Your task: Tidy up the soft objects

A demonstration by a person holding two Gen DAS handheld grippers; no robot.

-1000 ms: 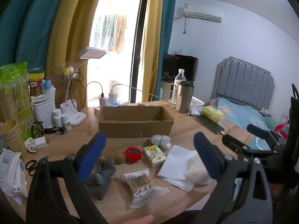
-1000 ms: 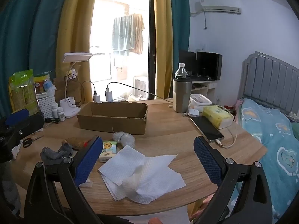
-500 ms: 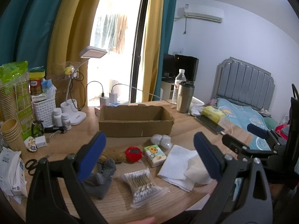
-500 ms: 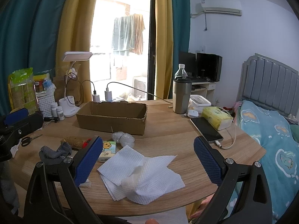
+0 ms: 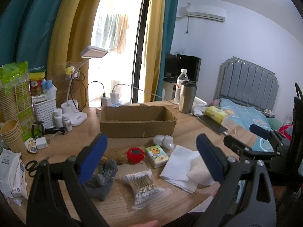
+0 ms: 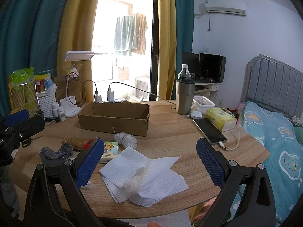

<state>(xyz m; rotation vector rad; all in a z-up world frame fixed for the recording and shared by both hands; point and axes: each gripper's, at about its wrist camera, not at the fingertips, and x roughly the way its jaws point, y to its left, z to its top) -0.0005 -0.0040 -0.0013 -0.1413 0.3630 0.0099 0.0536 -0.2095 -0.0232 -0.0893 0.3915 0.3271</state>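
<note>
Table: round wooden top carrying everything below.
Cardboard box: open-topped, toward the table's far edge, nothing seen inside from this angle.
Paper towels: loose white stack near the front edge, one sheet crumpled on top.
Left gripper: above the front edge, jaws spread wide, holding nothing.
Right gripper: above the paper towels, jaws spread wide, holding nothing.
Grey sock: bunched at the front-left edge.
Cotton swab bag: clear packet just beside the sock, near the front edge.
Tissue pack: small, cartoon-printed, between the paper towels and the red item.
Brown plush: fuzzy, possibly a toy, partly hidden behind the left finger.
Red item: small, round, touching the plush.
Plastic wrap ball: crumpled, just before the box's front wall.
</note>
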